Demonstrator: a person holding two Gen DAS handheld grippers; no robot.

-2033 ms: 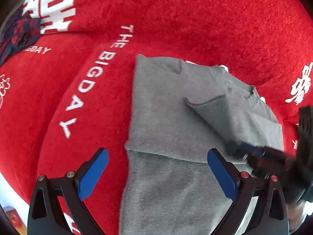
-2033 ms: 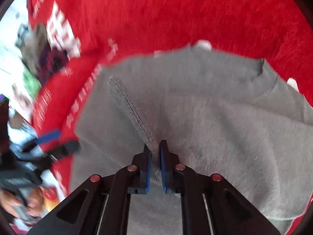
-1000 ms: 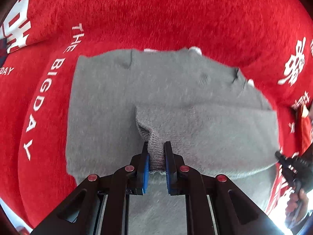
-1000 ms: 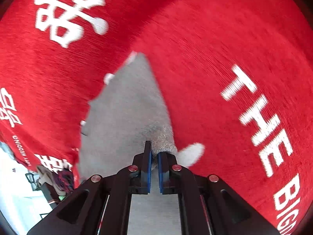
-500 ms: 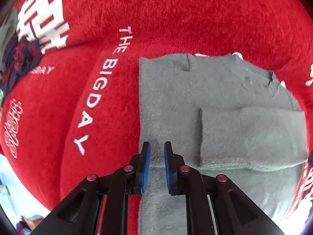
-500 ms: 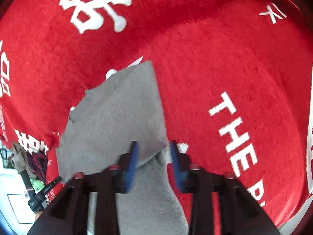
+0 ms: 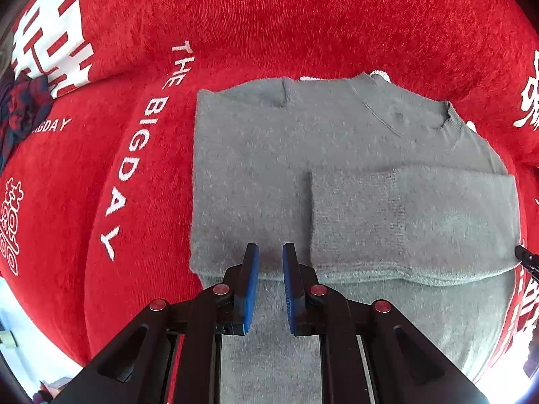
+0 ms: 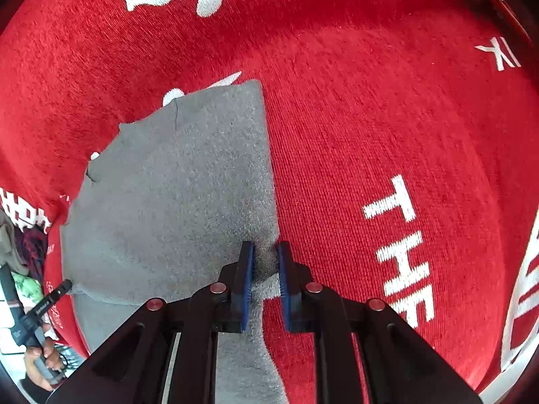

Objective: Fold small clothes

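Observation:
A grey sweater (image 7: 252, 168) lies flat on a red blanket (image 7: 269, 27), with one sleeve (image 7: 404, 222) folded across its body. My left gripper (image 7: 270, 252) hovers over the sweater's near left part, its jaws almost together and empty. In the right wrist view the right gripper (image 8: 266, 252) points down at the right side edge of the sweater (image 8: 185, 185). Its jaws are closing, and a bunched ridge of grey fabric fills the gap between the pads. The tip of the right gripper (image 7: 525, 259) shows at the left wrist view's right edge.
The red blanket (image 8: 370, 101) carries white lettering and stretches wide to the sweater's right. Dark patterned clothes (image 7: 20, 114) lie at its far left corner, also visible as a pile (image 8: 20, 245). A hand (image 8: 43, 360) holds the left gripper (image 8: 50, 299) beyond the blanket's edge.
The left gripper let go of the sleeve, which now lies flat across the sweater, and drew back. The right gripper opened over the sweater's side edge, then narrowed onto it.

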